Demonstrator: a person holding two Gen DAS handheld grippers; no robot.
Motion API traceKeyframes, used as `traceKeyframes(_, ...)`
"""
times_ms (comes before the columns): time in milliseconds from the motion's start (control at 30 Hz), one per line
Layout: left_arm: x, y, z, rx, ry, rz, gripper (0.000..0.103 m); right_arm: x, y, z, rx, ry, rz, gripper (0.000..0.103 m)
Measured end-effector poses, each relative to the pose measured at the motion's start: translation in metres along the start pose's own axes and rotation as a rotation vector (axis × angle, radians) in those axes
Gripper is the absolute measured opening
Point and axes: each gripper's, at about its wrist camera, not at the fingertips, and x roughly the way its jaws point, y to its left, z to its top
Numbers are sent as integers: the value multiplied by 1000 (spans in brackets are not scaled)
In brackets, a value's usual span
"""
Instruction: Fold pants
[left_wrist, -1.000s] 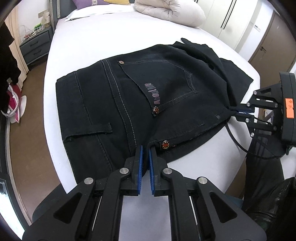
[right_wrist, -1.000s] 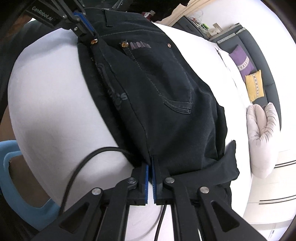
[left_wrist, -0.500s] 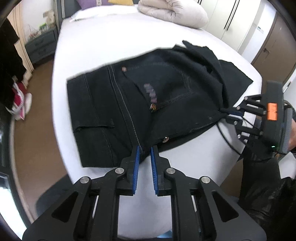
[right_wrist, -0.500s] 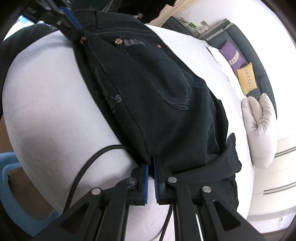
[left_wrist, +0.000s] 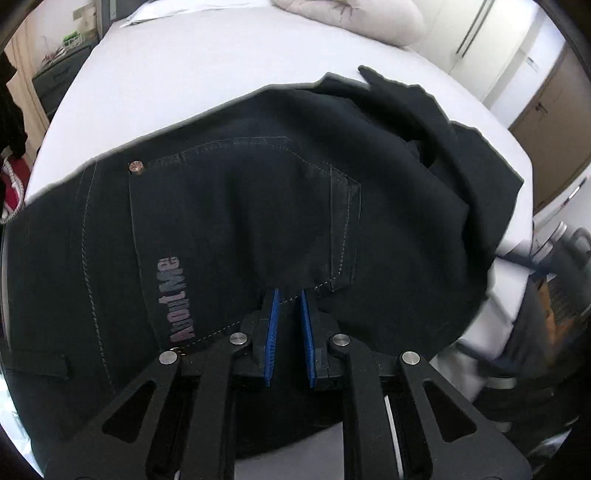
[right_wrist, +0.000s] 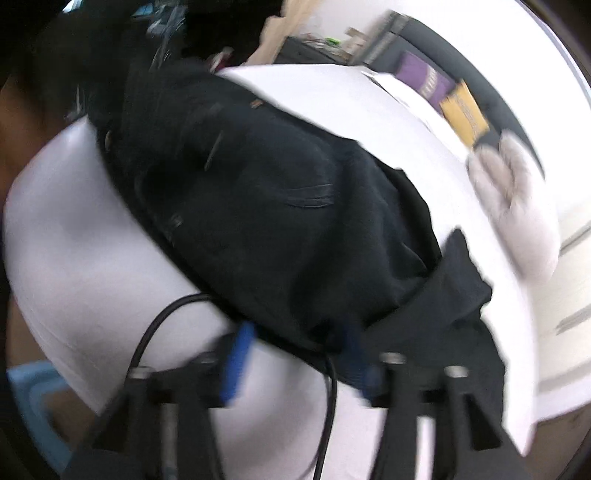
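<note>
1. Left gripper (left_wrist: 288, 295): a second earlier its blue pads were pinched on the near edge of the pants (left_wrist: 258, 206); half a second earlier they had parted slightly at that edge. At this moment they stood apart with nothing between them, low over the back pocket (left_wrist: 240, 221), farther in over the cloth than before. This suggested the fold had been laid down and released.
2. Pants: they lay folded on the white bed (left_wrist: 184, 66), waistband part nearest the person, pocket uppermost, with a rumpled dark layer at the far right. That bunched side probably remained to be smoothed or folded again.
3. Right gripper (right_wrist: 295, 339): a second earlier it was clamped on the pants' edge; now its pads stood wide apart astride that edge, holding nothing. The view was blurred by motion, so contact could not be judged. A black cable (right_wrist: 328, 387) looped up between its fingers.
4. Pose: the left tool pointed forward across the bed toward the duvet (left_wrist: 351, 18); the right tool faced along the near edge from the side.
</note>
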Motion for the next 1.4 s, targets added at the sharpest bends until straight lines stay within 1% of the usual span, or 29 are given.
traceKeyframes(33, 0, 6, -1, -27, -17, -30, 11, -8, -20, 2, 86, -19, 27, 71)
traceKeyframes(67, 1, 10, -1, -51, -19, -54, 11, -12, -39, 5, 161, -30, 36, 71)
traceKeyframes(133, 4, 18, 2, -89, -15, -94, 11, -17, -92, 14, 337, -58, 37, 71)
traceKeyframes(233, 8, 17, 4, -87, -16, -92, 11, -3, -179, 35, 605, -61, -11, 71)
traceKeyframes(267, 8, 16, 5, -87, -16, -88, 11, 5, -197, 42, 648, -53, -27, 71)
traceKeyframes(333, 9, 15, 6, -89, -18, -81, 11, 30, -229, 58, 715, -24, -53, 71)
traceKeyframes(400, 10, 14, 4, -91, -18, -83, 11, 66, -250, 75, 751, 34, -55, 71)
traceKeyframes(533, 14, 15, 6, -102, -14, -104, 11, 141, -262, 102, 778, 197, -96, 71)
traceKeyframes(600, 14, 16, 7, -105, -14, -110, 11, 171, -268, 106, 792, 271, -150, 71)
traceKeyframes(633, 13, 19, 6, -105, -14, -111, 11, 188, -275, 103, 811, 317, -152, 71)
traceKeyframes(667, 13, 20, 7, -105, -14, -113, 11, 198, -276, 101, 834, 341, -142, 71)
traceKeyframes(700, 11, 24, 10, -105, -12, -115, 11, 203, -278, 99, 858, 337, -137, 71)
traceKeyframes(767, 11, 27, 11, -109, -12, -120, 11, 202, -280, 99, 881, 303, -152, 63)
traceKeyframes(800, 9, 28, 11, -109, -12, -121, 11, 200, -282, 99, 887, 293, -149, 45)
traceKeyframes(833, 9, 30, 11, -105, -13, -118, 11, 198, -283, 98, 896, 283, -129, 24)
traceKeyframes(867, 9, 30, 11, -103, -13, -115, 11, 195, -286, 97, 907, 274, -113, 12)
traceKeyframes(900, 10, 26, 18, -102, -12, -112, 11, 189, -289, 94, 928, 253, -101, 6)
traceKeyframes(933, 9, 26, 17, -101, -11, -108, 11, 176, -295, 89, 965, 195, -79, 5)
traceKeyframes(1000, 10, 24, 18, -99, -9, -103, 11, 148, -302, 79, 1010, 106, -69, 5)
traceKeyframes(1067, 14, 19, 20, -97, -5, -97, 11, 107, -313, 55, 1097, -27, -34, 5)
traceKeyframes(1133, 16, 14, 22, -93, -2, -87, 11, 62, -324, 16, 1202, -163, -22, 5)
traceKeyframes(1167, 17, 12, 23, -91, -1, -83, 11, 42, -328, -11, 1270, -236, -6, 5)
traceKeyframes(1200, 18, 10, 24, -93, 0, -80, 11, 29, -330, -38, 1337, -294, 4, 5)
traceKeyframes(1233, 18, 9, 26, -98, 1, -79, 11, 21, -332, -67, 1398, -328, 7, 6)
traceKeyframes(1267, 20, 7, 28, -104, 2, -77, 11, 19, -334, -100, 1482, -332, 2, 7)
traceKeyframes(1300, 20, 6, 29, -108, 3, -76, 11, 24, -334, -126, 1556, -305, 1, 13)
traceKeyframes(1333, 20, 6, 29, -110, 4, -75, 11, 32, -327, -158, 1655, -244, 15, 15)
traceKeyframes(1367, 20, 5, 31, -116, 7, -74, 11, 37, -322, -178, 1724, -211, 38, 18)
traceKeyframes(1400, 20, 4, 32, -120, 11, -72, 11, 40, -315, -193, 1778, -225, 73, 19)
